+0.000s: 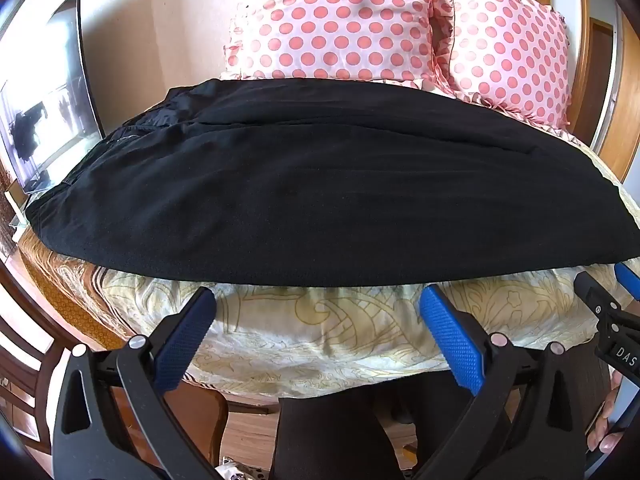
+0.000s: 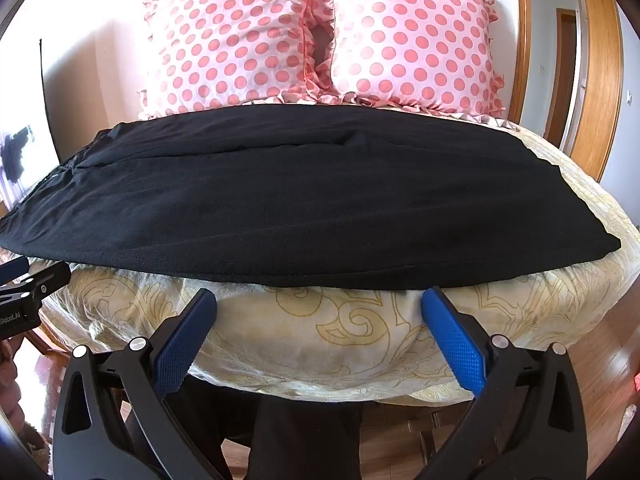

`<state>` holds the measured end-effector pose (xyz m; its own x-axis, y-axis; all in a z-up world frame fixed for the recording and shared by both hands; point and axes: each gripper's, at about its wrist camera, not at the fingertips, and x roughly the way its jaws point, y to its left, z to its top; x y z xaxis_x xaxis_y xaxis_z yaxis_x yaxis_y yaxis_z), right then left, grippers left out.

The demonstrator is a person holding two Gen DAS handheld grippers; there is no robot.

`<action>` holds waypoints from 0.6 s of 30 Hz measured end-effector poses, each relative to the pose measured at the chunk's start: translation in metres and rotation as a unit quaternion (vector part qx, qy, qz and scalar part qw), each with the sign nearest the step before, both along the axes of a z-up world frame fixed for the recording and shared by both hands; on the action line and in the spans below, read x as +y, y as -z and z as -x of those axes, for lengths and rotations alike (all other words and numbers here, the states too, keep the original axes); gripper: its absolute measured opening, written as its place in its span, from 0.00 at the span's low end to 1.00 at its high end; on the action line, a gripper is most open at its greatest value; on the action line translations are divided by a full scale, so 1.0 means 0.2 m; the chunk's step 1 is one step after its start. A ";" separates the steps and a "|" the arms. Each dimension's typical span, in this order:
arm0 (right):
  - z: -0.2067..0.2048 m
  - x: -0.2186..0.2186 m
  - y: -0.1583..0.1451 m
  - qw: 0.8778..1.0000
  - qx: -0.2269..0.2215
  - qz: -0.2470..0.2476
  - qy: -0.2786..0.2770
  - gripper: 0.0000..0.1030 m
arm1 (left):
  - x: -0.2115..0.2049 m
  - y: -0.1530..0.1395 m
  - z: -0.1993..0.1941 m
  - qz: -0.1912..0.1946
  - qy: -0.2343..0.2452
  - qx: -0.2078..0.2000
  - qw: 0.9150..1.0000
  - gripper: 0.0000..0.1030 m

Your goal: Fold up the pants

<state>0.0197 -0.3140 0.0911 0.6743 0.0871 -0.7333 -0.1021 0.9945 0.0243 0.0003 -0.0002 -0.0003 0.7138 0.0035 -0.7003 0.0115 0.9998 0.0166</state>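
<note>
Black pants (image 1: pixel 320 192) lie flat across the bed, waistband at the left, leg ends at the right; they also fill the right wrist view (image 2: pixel 304 208). My left gripper (image 1: pixel 318 300) is open and empty, just short of the pants' near edge. My right gripper (image 2: pixel 320 300) is open and empty, also just in front of that near edge, further right along the legs. Each gripper shows at the edge of the other's view: the right one (image 1: pixel 612 300), the left one (image 2: pixel 28 284).
A cream patterned bedspread (image 1: pixel 320 332) covers the bed. Two pink polka-dot pillows (image 2: pixel 232 40) (image 2: pixel 412 36) stand behind the pants. A TV screen (image 1: pixel 52 92) is at the left, a wooden door (image 2: pixel 600 80) at the right, wooden furniture (image 1: pixel 24 380) at the lower left.
</note>
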 end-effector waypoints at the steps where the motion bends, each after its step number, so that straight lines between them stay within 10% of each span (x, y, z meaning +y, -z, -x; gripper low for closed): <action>1: 0.00 0.00 0.00 1.000 0.000 0.000 0.000 0.99 | 0.00 0.00 0.00 0.000 0.000 0.000 1.000 0.98; 18: 0.00 0.00 0.00 1.000 0.000 -0.001 0.000 0.99 | 0.00 0.00 0.00 0.001 0.000 -0.001 1.000 0.98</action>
